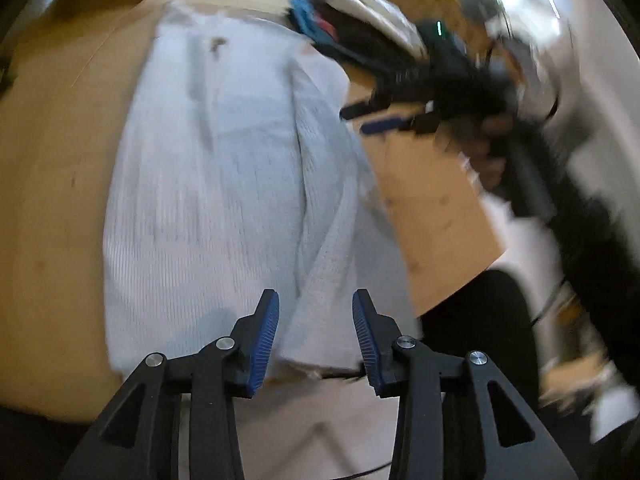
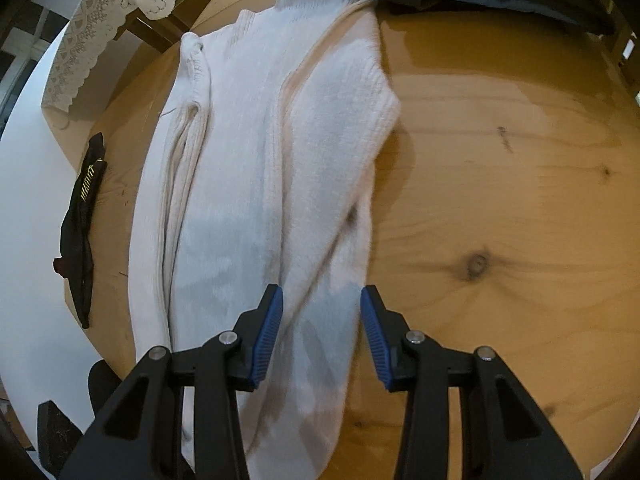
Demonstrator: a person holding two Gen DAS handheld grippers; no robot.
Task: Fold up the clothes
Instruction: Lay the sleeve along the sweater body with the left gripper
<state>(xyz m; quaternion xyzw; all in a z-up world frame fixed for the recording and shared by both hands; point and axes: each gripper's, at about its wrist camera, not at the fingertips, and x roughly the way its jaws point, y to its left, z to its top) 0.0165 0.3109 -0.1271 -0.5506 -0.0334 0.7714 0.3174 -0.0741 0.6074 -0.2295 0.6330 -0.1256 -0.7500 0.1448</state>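
While both hover over the sweater (image 2: 260,168), left gripper (image 1: 315,336) and right gripper (image 2: 321,336) gape — empty.

Wooden table (image 2: 500,160), lace cloth (image 2: 100,16) beyond it, white floor (image 2: 28,200)

White sweater (image 2: 256,184) — soft ribbed knit; table (image 2: 500,200) — smooth knotty wood with a slight sheen.

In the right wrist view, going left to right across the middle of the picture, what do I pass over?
Black garment at the table's left edge → white knit sweater → bare wooden table.
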